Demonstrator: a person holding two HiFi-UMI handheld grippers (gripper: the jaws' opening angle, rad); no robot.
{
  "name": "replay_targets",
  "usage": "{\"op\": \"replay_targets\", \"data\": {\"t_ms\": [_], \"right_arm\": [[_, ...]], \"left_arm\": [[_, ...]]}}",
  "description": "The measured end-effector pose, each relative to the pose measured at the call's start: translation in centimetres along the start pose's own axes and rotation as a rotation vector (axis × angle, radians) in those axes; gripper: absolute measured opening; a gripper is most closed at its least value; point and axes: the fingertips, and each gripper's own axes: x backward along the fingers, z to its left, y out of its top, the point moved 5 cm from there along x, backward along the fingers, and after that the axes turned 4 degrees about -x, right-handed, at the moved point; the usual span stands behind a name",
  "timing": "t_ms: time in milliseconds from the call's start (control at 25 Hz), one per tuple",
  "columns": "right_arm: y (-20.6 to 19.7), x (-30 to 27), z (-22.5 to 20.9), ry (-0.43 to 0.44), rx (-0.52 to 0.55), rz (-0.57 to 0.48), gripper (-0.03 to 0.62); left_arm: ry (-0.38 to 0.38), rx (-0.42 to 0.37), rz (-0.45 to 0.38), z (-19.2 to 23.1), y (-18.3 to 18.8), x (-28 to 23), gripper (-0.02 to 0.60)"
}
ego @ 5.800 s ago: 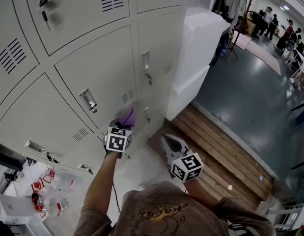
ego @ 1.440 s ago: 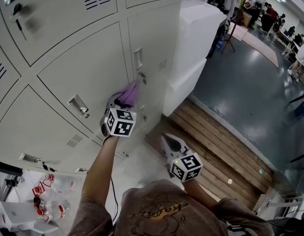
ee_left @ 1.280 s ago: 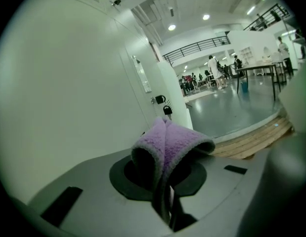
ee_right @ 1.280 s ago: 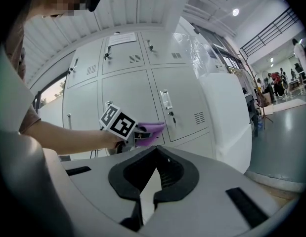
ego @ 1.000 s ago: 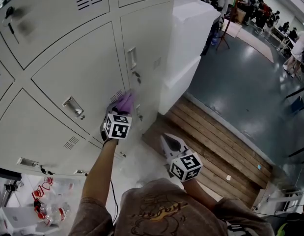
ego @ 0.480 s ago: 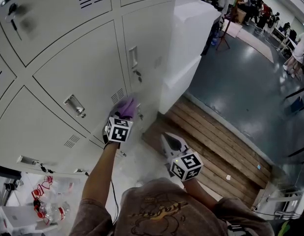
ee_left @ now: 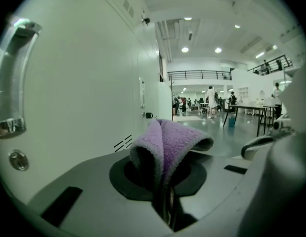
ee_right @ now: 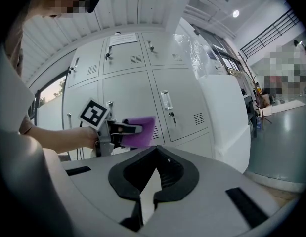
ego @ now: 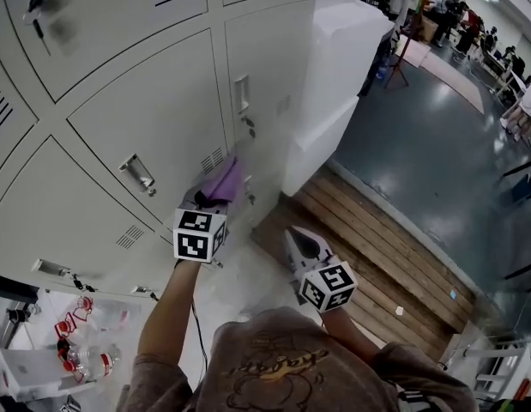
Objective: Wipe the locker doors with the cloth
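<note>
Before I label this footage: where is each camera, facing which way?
Head view: on the head, steeply down at locker doors; left hand-held gripper, right hand-held gripper, left forearm show.
Left gripper view: on that gripper, along a door; jaws shut on cloth.
Right gripper view: faces the lockers; jaws together, left forearm.
Shared: all show the cloth.

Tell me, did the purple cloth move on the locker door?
Yes. The cloth slid down the door: a moment ago it covered the vent slits, now it sits just below them.

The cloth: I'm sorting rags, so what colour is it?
The cloth is purple, clearest in the left gripper view.
</note>
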Motion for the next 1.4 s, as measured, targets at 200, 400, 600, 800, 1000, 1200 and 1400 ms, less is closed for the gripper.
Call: {"op": "replay_targets", "data": {"t_ms": [200, 400, 600, 800, 1000, 1200, 1400], "right_arm": [[0.3, -0.1, 0.5, 0.018, 0.001, -0.002, -0.003], [0.7, -0.4, 1.3, 0.049, 0.008, 0.000, -0.003], [0.8, -0.8, 2.2, 0.079, 0.025, 0.008, -0.003], [0.6, -1.2, 3.0, 0.099, 0.048, 0.016, -0.003], [-0.4, -1.4, 3.5, 0.121, 0.067, 0.024, -0.003], [-1.5, -1.4, 3.3, 0.117, 0.067, 0.033, -0.003], [-1.8, -1.5, 3.3, 0.122, 0.067, 0.039, -0.003]], "left_arm": [[-0.026, 0.039, -0.075, -1.3, 1.7, 4.7, 0.038], [-0.006, 0.092, -0.112, -2.0, 0.9, 8.9, 0.038], [0.064, 0.149, -0.133, -2.5, -1.9, 11.5, 0.038], [0.098, 0.189, -0.177, -2.9, -4.7, 13.0, 0.038], [0.107, 0.202, -0.227, -2.9, -6.8, 13.7, 0.038], [0.109, 0.261, -0.243, -3.1, -8.8, 13.9, 0.038], [0.116, 0.318, -0.269, -2.9, -8.8, 13.7, 0.038]]}}
